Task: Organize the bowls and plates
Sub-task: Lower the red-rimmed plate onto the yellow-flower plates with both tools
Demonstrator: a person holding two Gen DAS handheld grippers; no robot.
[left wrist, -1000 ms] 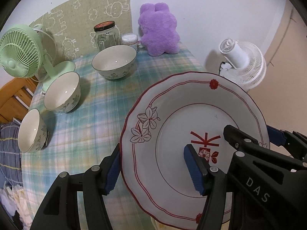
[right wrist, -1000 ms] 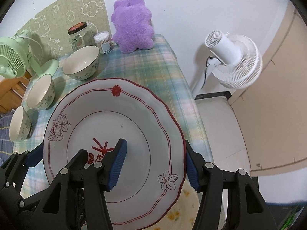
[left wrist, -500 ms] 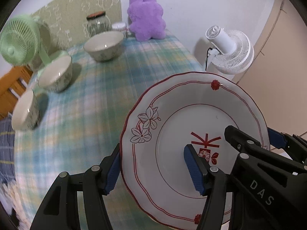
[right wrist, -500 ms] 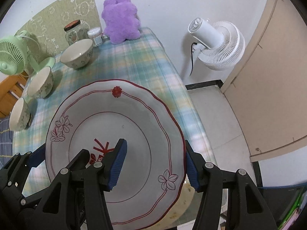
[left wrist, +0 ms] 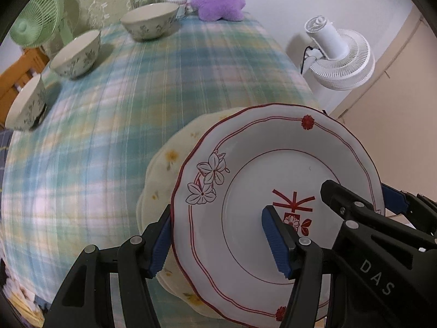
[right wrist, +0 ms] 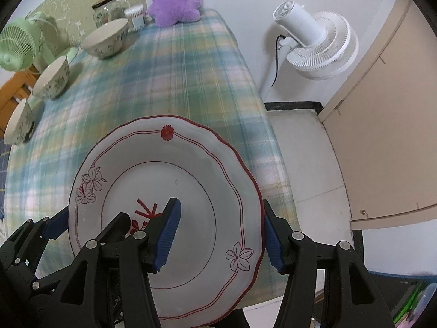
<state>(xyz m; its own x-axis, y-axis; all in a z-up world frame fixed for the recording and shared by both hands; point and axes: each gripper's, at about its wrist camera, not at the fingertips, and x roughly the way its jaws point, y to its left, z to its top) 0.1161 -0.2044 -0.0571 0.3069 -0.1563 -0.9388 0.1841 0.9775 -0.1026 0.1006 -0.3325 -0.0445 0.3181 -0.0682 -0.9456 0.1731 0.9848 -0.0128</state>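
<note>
Being carried over the near right part of the table [left wrist: 169,87], the plate [left wrist: 273,191] is being held from both sides: the left gripper [left wrist: 215,242] is being kept clamped across its left rim, one pad under the edge and one on the face, and the right gripper [right wrist: 218,232] is being kept clamped the same way across its right rim, at a middling width. Since a second ago the plate is being brought down and toward the near edge, and a yellow plate [left wrist: 161,180] is now being uncovered beneath it in the left view, so stacking is judged to be in hand. It is not yet being rested on that yellow plate. Three bowls [left wrist: 148,24] are being left standing well apart along the far left, so their grouping is judged still undone.
</note>
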